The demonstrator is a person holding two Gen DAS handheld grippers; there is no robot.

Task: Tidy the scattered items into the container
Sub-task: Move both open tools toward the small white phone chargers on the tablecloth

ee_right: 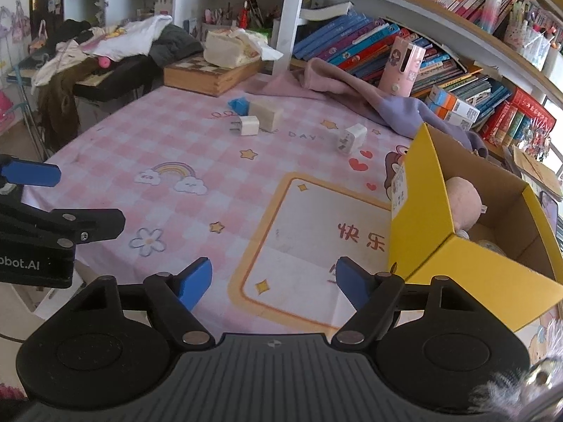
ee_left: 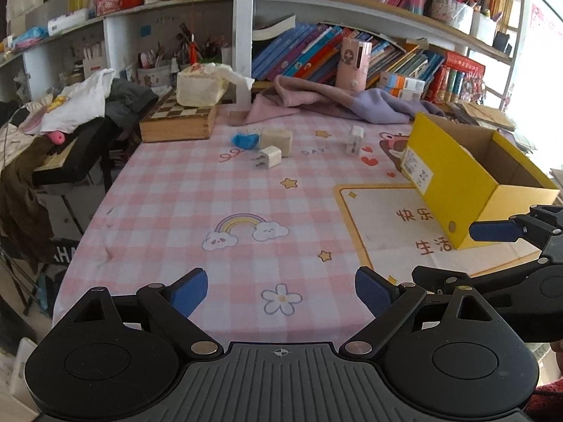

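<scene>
A yellow cardboard box [ee_left: 454,190] [ee_right: 418,218] stands open on the right of the pink checked tablecloth, with a pink plush toy [ee_right: 462,207] inside. Far across the table lie a blue object [ee_left: 245,140] [ee_right: 239,104], a beige block [ee_left: 277,140] [ee_right: 265,114], a white charger plug [ee_left: 269,157] [ee_right: 248,125] and a second white charger [ee_left: 354,140] [ee_right: 350,139]. My left gripper [ee_left: 279,292] hangs open over the near table edge, nothing between its blue pads. My right gripper [ee_right: 272,283] is open and empty beside the box's near corner.
A wooden chessboard box [ee_left: 177,119] with a tissue pack on it sits at the far left. A pink and lilac cloth [ee_left: 337,102] lies along the back. A pink cylinder [ee_left: 353,65] and shelves of books stand behind. A chair heaped with clothes [ee_left: 70,112] is left of the table.
</scene>
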